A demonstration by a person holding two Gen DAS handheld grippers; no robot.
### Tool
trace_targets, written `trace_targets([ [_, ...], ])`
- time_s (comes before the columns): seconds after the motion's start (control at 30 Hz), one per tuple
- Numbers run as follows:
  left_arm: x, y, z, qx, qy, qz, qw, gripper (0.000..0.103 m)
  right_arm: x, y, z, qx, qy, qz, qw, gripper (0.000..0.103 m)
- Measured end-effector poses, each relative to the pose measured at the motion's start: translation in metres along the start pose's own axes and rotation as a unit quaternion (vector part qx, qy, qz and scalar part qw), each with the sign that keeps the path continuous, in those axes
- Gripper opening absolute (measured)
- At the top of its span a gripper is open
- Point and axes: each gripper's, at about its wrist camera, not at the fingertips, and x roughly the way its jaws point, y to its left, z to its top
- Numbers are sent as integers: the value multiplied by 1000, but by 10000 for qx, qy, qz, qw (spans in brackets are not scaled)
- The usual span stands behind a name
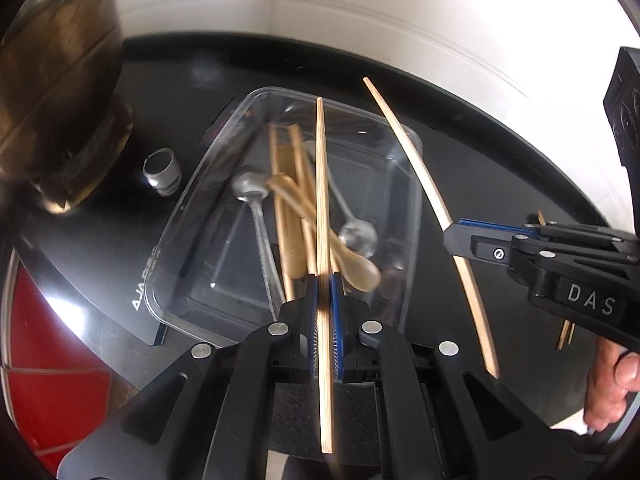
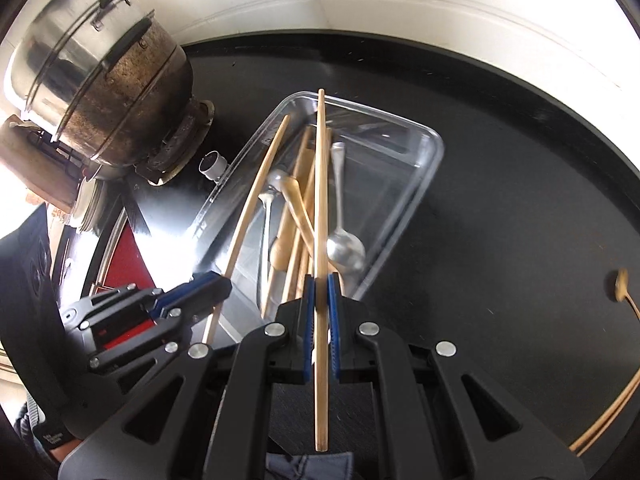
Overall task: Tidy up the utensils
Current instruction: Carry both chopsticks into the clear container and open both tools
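My left gripper [image 1: 324, 280] is shut on a bamboo chopstick [image 1: 320, 180] that reaches forward over a clear plastic container [image 1: 280, 90]. At the right edge of that view my right gripper [image 1: 452, 236] is shut on a second chopstick [image 1: 404, 148], slanting over the container's right side. In the right wrist view the right gripper [image 2: 320, 280] pinches its chopstick [image 2: 320, 184] above the container [image 2: 400, 122], and the left gripper [image 2: 212, 284] holds its chopstick [image 2: 256, 188] at the left. Metal spoons [image 2: 346, 248], wooden spoons [image 1: 360, 268] and more chopsticks lie inside the container.
A large stained metal pot [image 2: 100, 80] stands at the left, beside a small metal ring [image 1: 162, 168]. On the black countertop to the right lie a wooden spoon [image 2: 622, 284] and loose chopsticks [image 2: 600, 420]. A white wall runs behind. A hand [image 1: 612, 380] holds the right gripper.
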Motion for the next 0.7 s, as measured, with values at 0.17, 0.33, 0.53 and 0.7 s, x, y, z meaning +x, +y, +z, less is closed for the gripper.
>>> trace_targets([
  [0.17,11,18,13,-282,65,-57,9996,6,22,1,19,98,237,55,9997,8],
  [0.33,21,27,24,-380,96,-69,9992,6,36,-2,35,184,373,109,9991,8],
  [0.53,32,36,31,-479,165,-61,9987,6,51,-3,46,198,447,97,9988,8],
  [0.7,39,35,36,-451,208,-70,9987,6,58,-4,52,248,461,93,9986,8],
])
